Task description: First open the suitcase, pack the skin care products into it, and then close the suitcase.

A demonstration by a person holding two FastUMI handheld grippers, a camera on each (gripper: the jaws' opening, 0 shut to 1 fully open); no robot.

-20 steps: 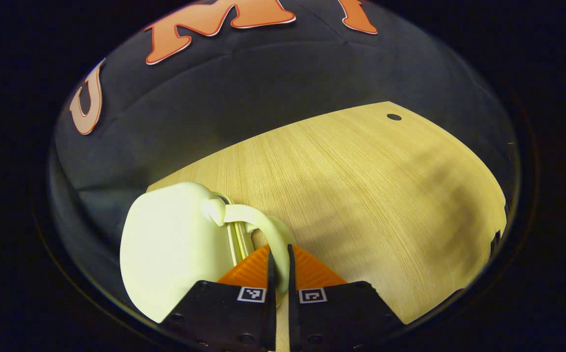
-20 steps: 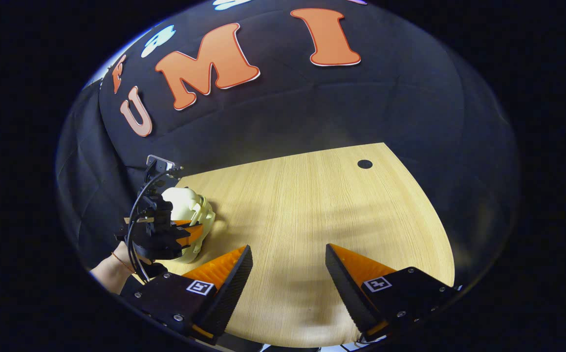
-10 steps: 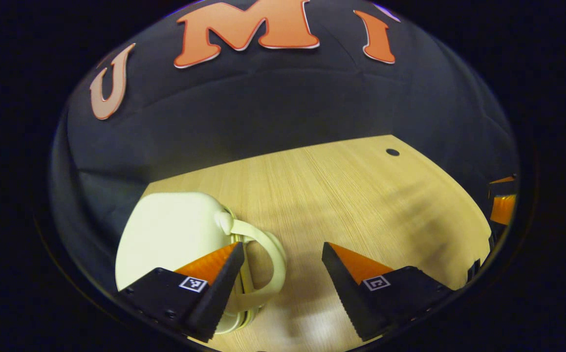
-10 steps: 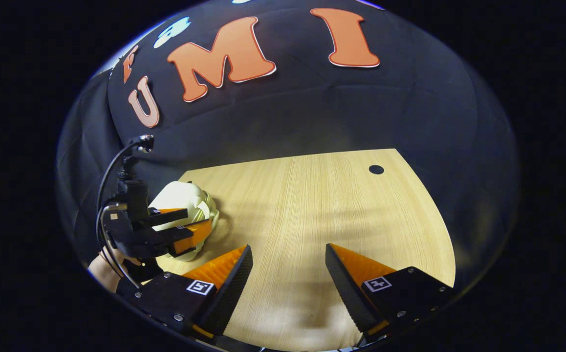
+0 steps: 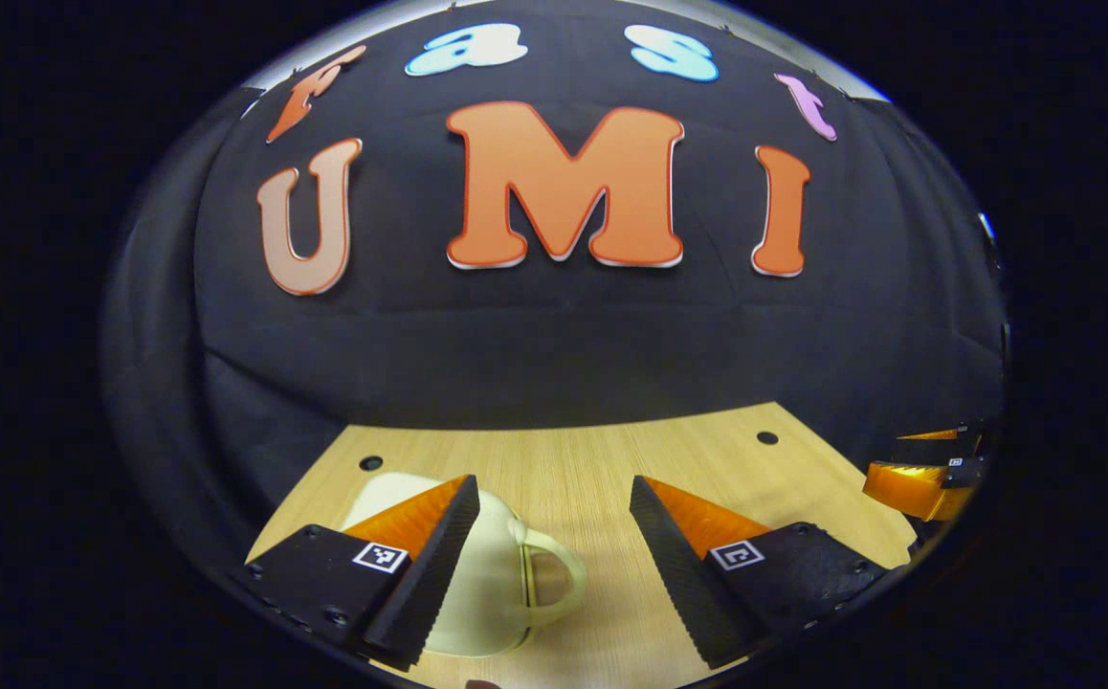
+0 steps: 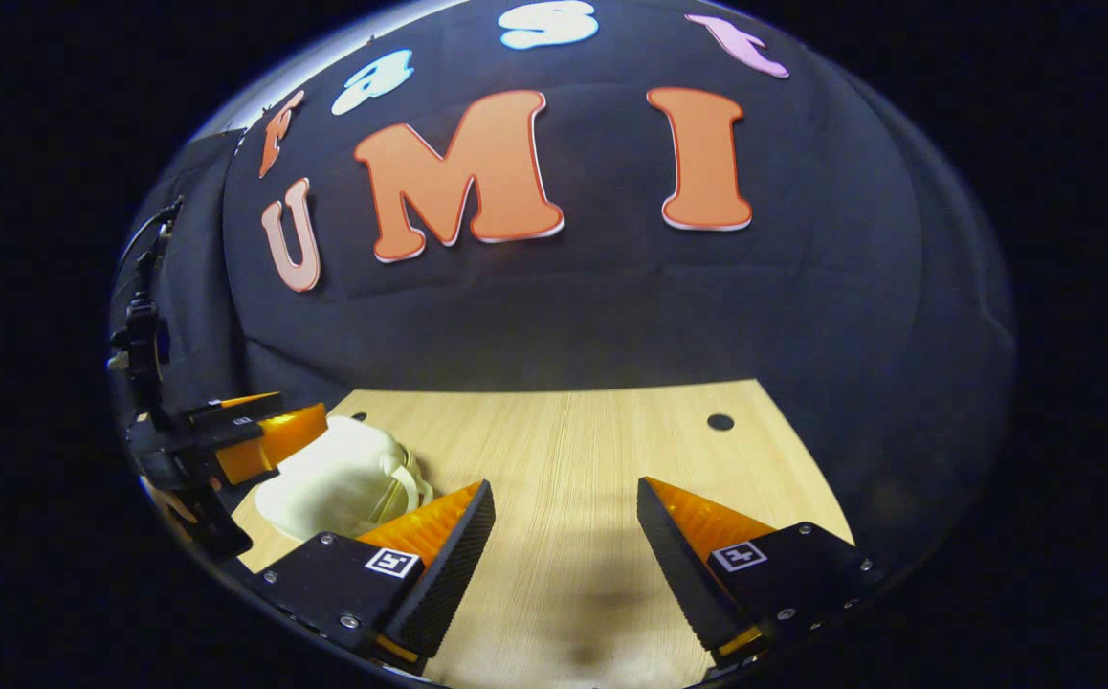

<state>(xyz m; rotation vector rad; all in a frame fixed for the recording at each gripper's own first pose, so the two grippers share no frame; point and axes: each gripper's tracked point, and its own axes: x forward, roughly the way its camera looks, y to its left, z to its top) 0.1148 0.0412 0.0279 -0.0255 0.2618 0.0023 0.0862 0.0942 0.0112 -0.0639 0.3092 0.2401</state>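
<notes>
Centrally, a pale wooden desk is seen against the booth's black cloth wall. A small cream suitcase, closed, is laid flat near the desk's left edge, its looped handle turned toward the middle. The left claw is spread wide above it, gripping nothing. The right claw is likewise held wide over bare desk, well apart from the suitcase.

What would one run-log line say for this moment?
left gripper: open, empty | right gripper: open, empty | suitcase: shut, lying on table, untouched
</notes>
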